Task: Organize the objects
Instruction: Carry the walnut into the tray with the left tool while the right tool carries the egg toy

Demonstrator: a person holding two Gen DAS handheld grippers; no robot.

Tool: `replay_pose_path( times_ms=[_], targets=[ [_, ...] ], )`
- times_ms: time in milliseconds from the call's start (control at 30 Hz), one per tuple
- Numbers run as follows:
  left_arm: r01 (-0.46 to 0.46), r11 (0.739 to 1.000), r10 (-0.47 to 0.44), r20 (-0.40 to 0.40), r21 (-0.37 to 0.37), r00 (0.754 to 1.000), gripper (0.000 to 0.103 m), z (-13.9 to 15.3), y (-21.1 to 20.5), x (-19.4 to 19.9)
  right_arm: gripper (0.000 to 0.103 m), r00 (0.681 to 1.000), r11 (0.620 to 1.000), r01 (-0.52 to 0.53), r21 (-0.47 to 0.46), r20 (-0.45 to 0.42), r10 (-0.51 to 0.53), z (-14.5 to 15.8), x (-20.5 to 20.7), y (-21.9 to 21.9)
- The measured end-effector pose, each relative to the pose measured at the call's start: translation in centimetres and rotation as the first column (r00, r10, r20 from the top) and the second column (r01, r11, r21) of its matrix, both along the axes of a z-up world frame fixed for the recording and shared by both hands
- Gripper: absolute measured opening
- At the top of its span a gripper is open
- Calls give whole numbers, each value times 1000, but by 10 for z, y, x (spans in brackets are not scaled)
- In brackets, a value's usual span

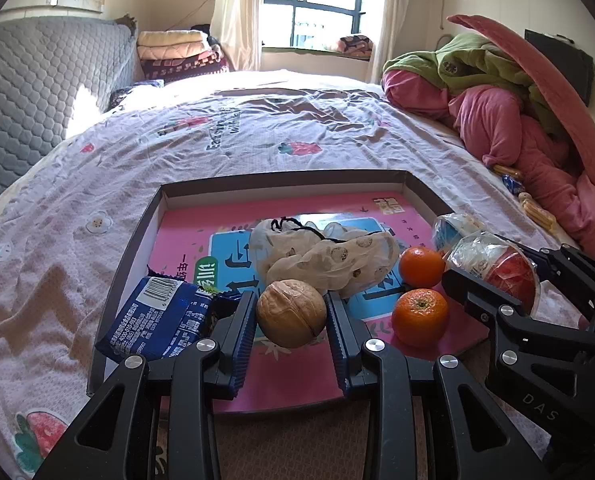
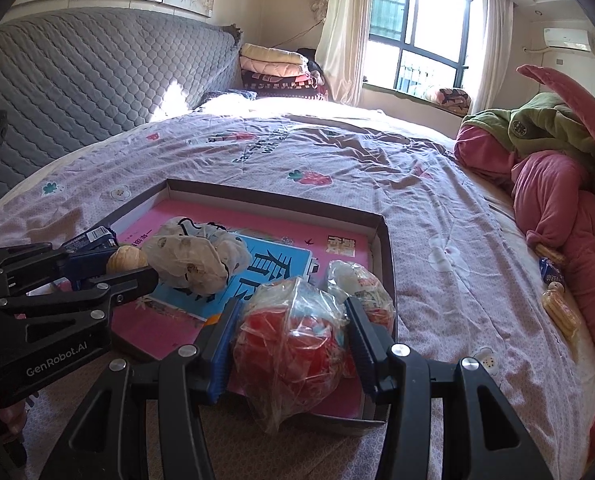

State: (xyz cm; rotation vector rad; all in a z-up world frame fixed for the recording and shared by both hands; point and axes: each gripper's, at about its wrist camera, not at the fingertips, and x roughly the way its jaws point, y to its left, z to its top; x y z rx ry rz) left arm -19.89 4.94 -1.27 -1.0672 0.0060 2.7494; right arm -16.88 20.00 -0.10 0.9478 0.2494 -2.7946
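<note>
A shallow dark-rimmed box lid with a pink printed floor lies on the bed. My left gripper is shut on a walnut and holds it over the tray's near part. My right gripper is shut on a clear-wrapped red snack at the tray's right near corner; it also shows in the left wrist view. In the tray lie a crumpled white bag, two oranges, a blue snack packet and another clear-wrapped snack.
The bed has a pink patterned sheet. A heap of pink and green clothes lies at the right, with small snack packets beside it. A grey quilted headboard stands at the left. Folded blankets are stacked at the back.
</note>
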Motion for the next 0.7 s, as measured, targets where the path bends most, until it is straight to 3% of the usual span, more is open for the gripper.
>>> replay_pose_path(
  times_ms=[700],
  targets=[
    [-3, 1000, 3, 35, -19, 999, 35, -12, 10, -16, 51, 1000, 1000, 15, -11, 2, -15, -5, -10, 3]
  ],
)
